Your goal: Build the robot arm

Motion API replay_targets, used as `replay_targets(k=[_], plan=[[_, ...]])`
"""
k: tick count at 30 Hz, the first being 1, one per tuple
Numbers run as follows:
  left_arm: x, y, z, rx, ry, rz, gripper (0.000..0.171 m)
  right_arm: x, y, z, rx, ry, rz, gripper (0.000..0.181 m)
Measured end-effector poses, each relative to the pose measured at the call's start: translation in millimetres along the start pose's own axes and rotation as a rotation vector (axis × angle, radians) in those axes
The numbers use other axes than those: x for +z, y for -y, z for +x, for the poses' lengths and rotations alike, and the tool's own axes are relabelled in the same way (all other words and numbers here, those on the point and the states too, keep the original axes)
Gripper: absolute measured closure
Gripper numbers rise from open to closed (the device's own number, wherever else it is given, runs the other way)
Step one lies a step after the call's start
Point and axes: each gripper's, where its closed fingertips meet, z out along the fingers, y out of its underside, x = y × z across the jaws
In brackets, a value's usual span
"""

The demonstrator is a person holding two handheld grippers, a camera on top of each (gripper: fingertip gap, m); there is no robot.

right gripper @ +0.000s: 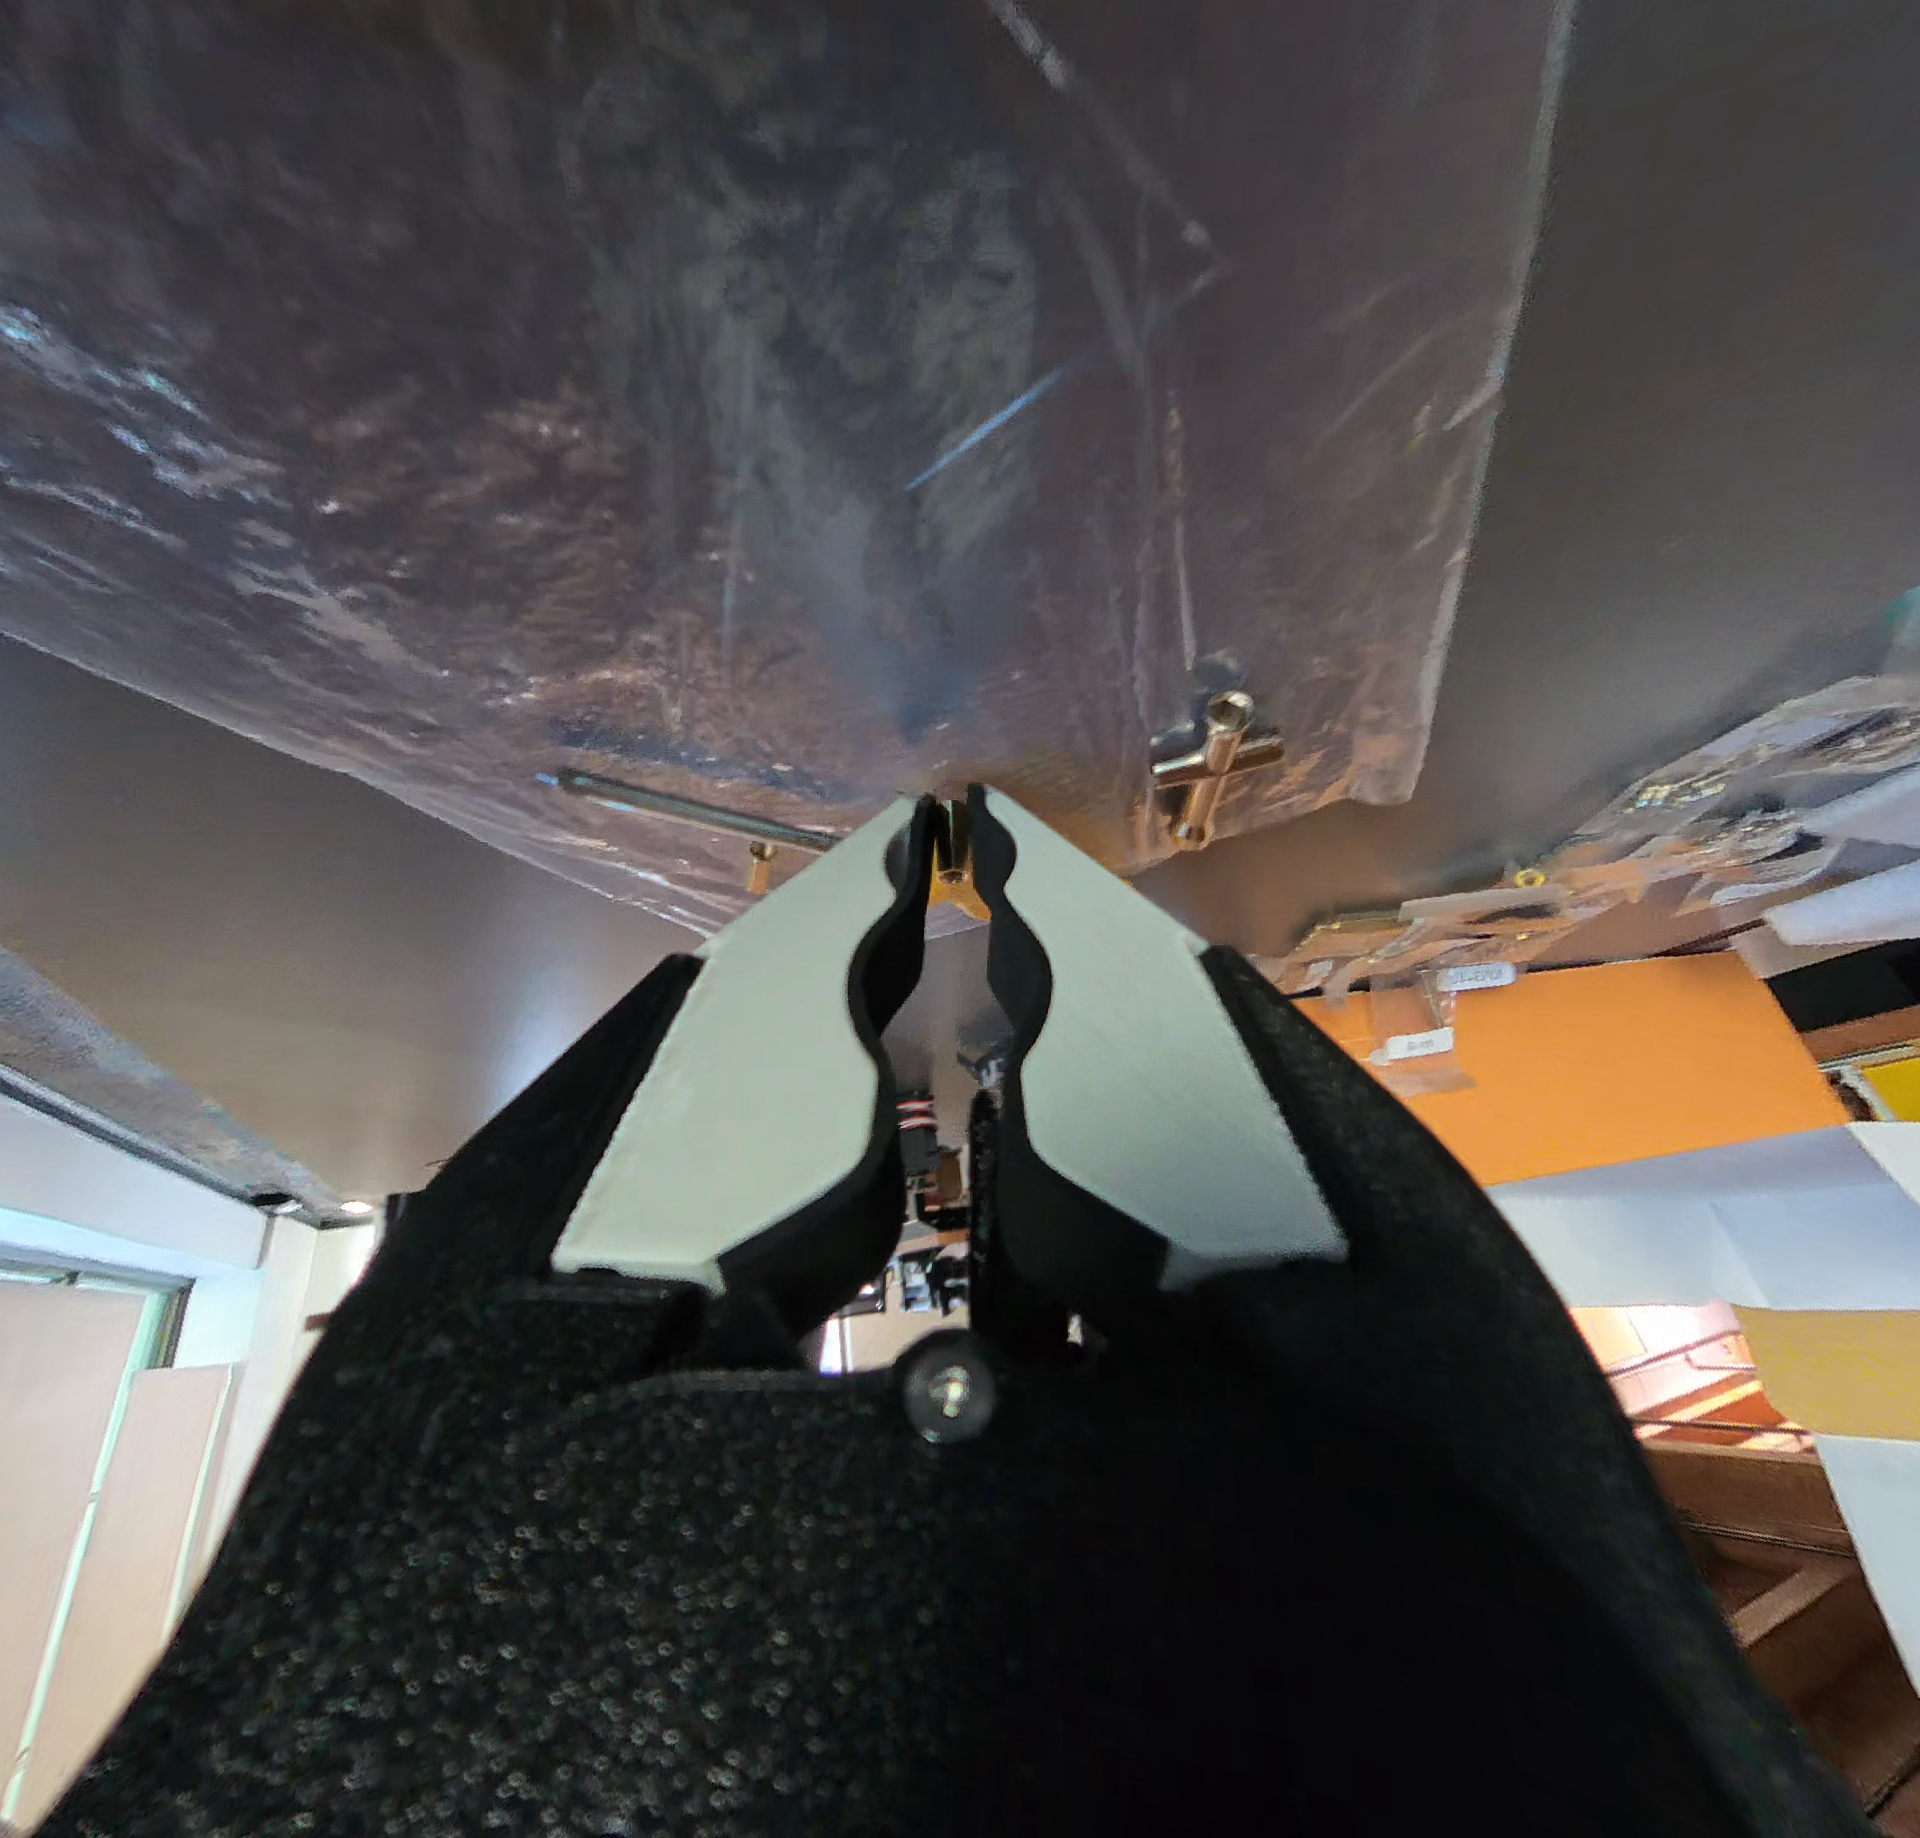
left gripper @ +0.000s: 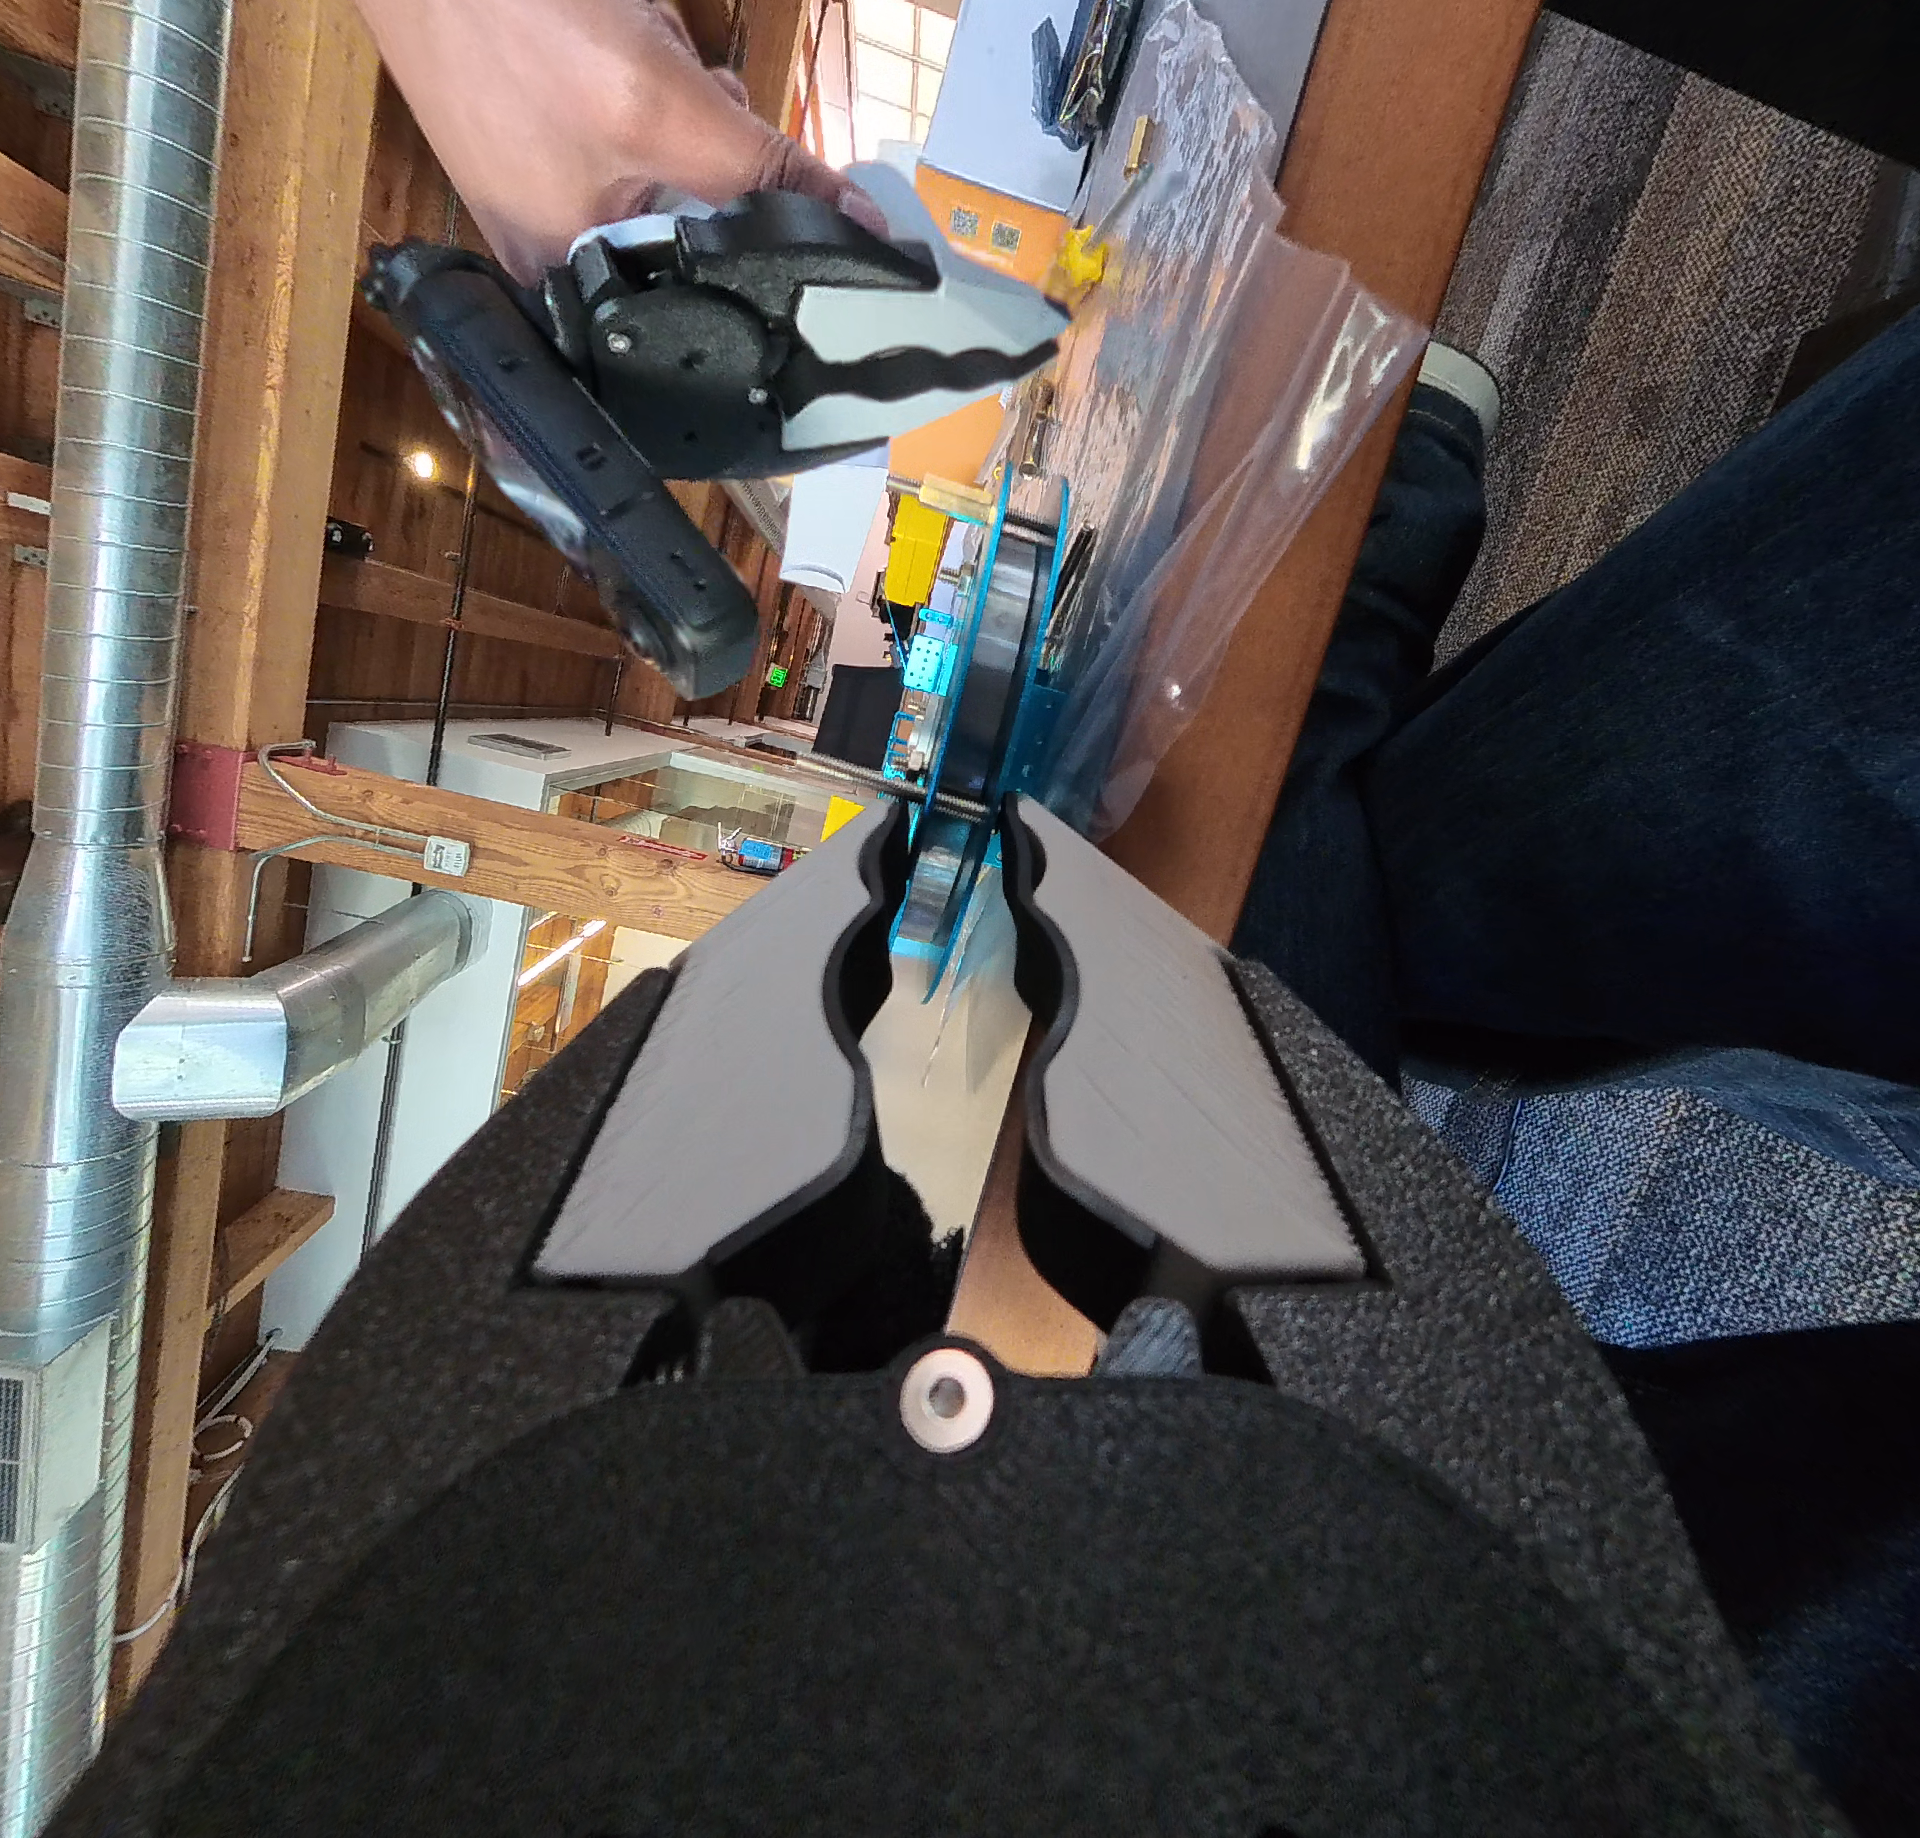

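Observation:
My left gripper (left gripper: 951, 817) is shut on the edge of a blue plate assembly (left gripper: 997, 625) that has a grey disc and a threaded rod through it. The assembly stands on edge on the brown table (left gripper: 1351, 230). My right gripper (right gripper: 948, 801) is shut on a small brass standoff (right gripper: 951, 848), just above a clear plastic bag (right gripper: 831, 282). In the left wrist view the right gripper (left gripper: 1039, 344) is held by a hand, tips together, beyond the blue assembly and over the bag (left gripper: 1247, 438).
A metal cross wrench (right gripper: 1210, 760), a long thin rod (right gripper: 686, 801) and another brass standoff (right gripper: 764, 858) lie by the bag. An orange box (left gripper: 956, 199) and a black packet (left gripper: 1101, 22) sit farther along the table. A person's legs in jeans (left gripper: 1610, 749) are beside the table. About 20 cm separates my left fingertips from my right.

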Motion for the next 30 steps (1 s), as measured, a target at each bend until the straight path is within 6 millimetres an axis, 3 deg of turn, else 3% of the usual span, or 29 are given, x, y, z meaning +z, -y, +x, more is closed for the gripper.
replay_targets(k=[5, 16, 20, 24, 30], plan=[[-0.1, 0.0, -0.1, 0.000, 0.000, -0.002, 0.155, -3.9, 20.8, 4.3, -0.027, -0.005, 0.080, 0.176], [-0.4, -0.1, -0.2, -0.001, -0.001, -0.002, 0.155, -11.3, 20.5, 4.2, -0.022, -0.036, 0.125, 0.167], [-0.4, -0.1, -0.3, -0.001, -0.002, -0.002, 0.155, -25.8, 18.8, 2.9, 0.094, 0.026, 0.339, 0.164], [-0.3, 0.0, -0.3, -0.003, -0.004, -0.001, 0.155, -21.9, 21.6, 2.5, 0.217, 0.101, 0.585, 0.163], [-0.2, 0.0, -0.4, -0.003, -0.004, -0.002, 0.155, -10.1, 23.8, 5.2, 0.333, 0.123, 0.681, 0.164]])
